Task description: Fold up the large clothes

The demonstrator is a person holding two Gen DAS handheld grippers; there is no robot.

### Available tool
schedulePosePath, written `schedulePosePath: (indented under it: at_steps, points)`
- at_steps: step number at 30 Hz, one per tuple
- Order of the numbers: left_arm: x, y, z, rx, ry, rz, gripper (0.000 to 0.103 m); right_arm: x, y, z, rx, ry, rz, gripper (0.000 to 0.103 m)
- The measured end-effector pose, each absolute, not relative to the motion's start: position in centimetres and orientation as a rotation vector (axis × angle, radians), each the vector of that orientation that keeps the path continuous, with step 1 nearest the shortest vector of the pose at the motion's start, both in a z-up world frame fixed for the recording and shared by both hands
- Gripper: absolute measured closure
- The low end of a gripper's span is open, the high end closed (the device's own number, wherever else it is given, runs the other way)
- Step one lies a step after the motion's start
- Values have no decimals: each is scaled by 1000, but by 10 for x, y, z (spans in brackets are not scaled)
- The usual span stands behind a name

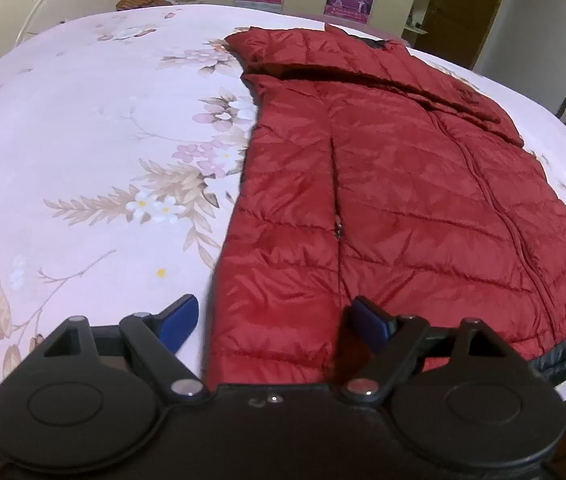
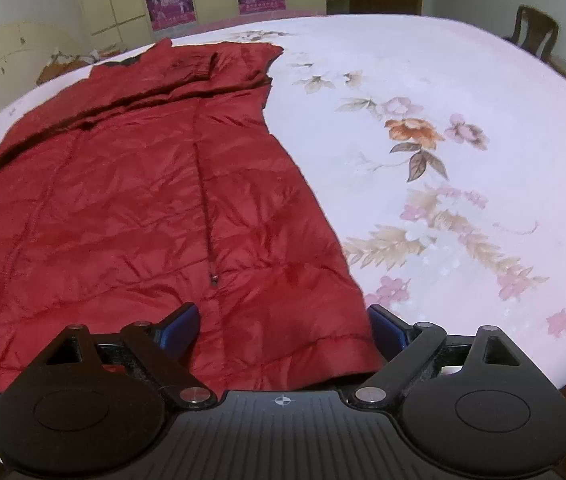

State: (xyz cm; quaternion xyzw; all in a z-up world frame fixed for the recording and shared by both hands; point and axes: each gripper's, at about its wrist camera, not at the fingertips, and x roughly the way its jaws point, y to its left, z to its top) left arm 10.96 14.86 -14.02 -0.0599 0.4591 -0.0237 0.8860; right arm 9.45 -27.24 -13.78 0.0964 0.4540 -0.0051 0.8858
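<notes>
Left gripper: jaws wide, straddling near-left hem corner of red puffer jacket, pads not pressing, nothing gripped. Jacket flat on floral bedsheet, sleeves folded across chest, collar at far end. Right gripper: jaws wide, straddling near-right hem corner, fabric between pads, no clamp visible.

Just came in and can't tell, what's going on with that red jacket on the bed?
A person with a gripper in each hand is folding a red jacket spread flat on a floral bedsheet. Its sleeves appear already folded across the top. The left gripper and right gripper are each at a near corner of the hem, one on either side, jaws apart with the fabric edge between them. Neither pair of pads looks clamped yet, so the hem has not been lifted.
</notes>
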Motion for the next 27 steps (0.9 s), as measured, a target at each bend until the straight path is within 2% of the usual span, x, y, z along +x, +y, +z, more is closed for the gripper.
schedulePosePath:
  at_steps: [2, 7, 10, 11, 13, 14, 15, 17, 20, 27]
  points:
    - [108, 150, -139, -136, 953, -47, 22, 94, -270, -135, 205, 945, 16, 44]
    - [105, 157, -137, -149, 953, -21, 22, 95, -266, -133, 212, 950, 58, 66]
    - [104, 153, -138, -143, 957, -33, 25, 96, -264, -132, 212, 952, 72, 75]
    - [103, 153, -138, -153, 956, -40, 30, 96, -263, -132, 215, 953, 77, 82]
    - [102, 153, -137, -172, 952, -62, 43, 96, -263, -131, 221, 957, 81, 84]
    - [102, 153, -137, -187, 953, -80, 54, 97, -263, -131, 220, 957, 84, 86]
    - [102, 153, -136, -201, 954, -93, 70, 97, -263, -130, 217, 957, 85, 87]
    - [104, 154, -135, -237, 959, -118, 83, 97, -264, -127, 210, 953, 84, 90]
    - [105, 156, -131, -267, 939, -129, 90, 97, -263, -121, 194, 944, 87, 91]
    - [110, 156, -104, -289, 842, -175, 93, 98, -262, -103, 184, 896, 91, 92]
